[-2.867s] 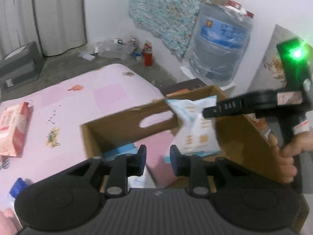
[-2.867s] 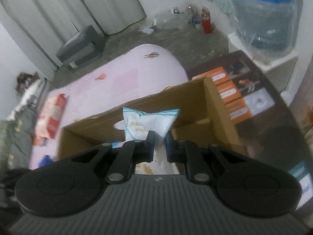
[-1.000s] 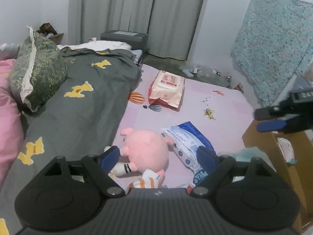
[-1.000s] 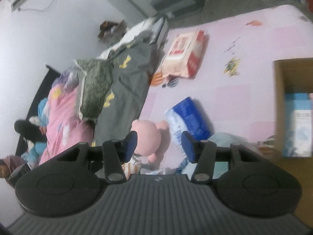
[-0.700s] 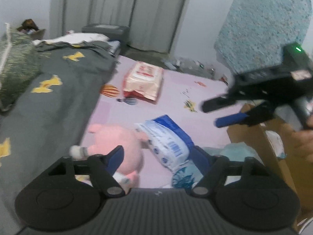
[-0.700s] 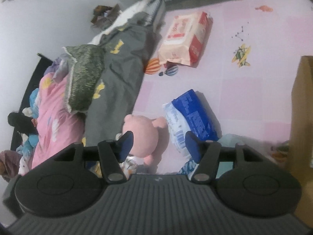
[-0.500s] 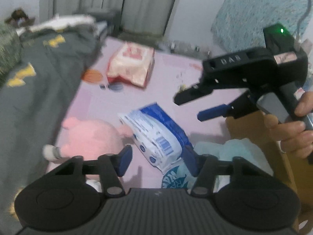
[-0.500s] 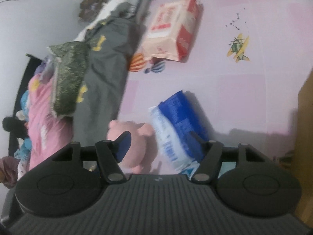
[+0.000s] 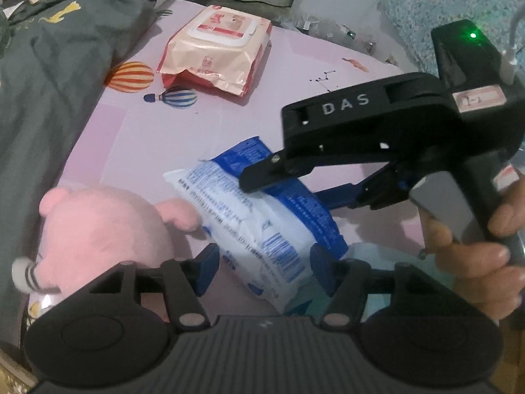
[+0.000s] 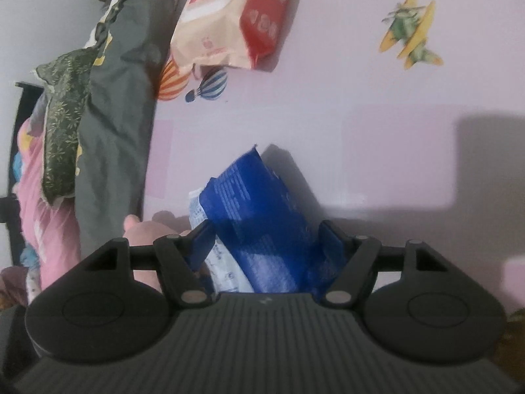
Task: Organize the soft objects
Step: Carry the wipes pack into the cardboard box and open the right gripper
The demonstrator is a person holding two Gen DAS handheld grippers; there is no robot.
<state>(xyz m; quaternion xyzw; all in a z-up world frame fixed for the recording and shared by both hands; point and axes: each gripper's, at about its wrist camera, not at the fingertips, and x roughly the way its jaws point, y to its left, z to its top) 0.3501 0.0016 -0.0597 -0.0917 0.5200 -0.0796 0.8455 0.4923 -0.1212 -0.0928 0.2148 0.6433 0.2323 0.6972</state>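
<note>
Two tongs of mine straddle one blue and white packet (image 9: 259, 229) on the bed. My left tongs (image 9: 262, 267) and right tongs (image 10: 267, 241) have just been widening, both spread, pinching nothing.

We see a pink sheet (image 9: 137, 138) printed with striped balloons, orange-and-white and blue-and-white, and a yellow-green plane (image 10: 410, 34). On the sheet lies a blue-and-white pack (image 9: 262, 226) (its white side carries fine blue print), with a pink plush (image 9: 98, 229) at its left. Beyond the pack sits a peach pack (image 9: 216, 52) with red sides. Left of the sheet spreads a grey blanket (image 9: 42, 75) with yellow shapes.
</note>
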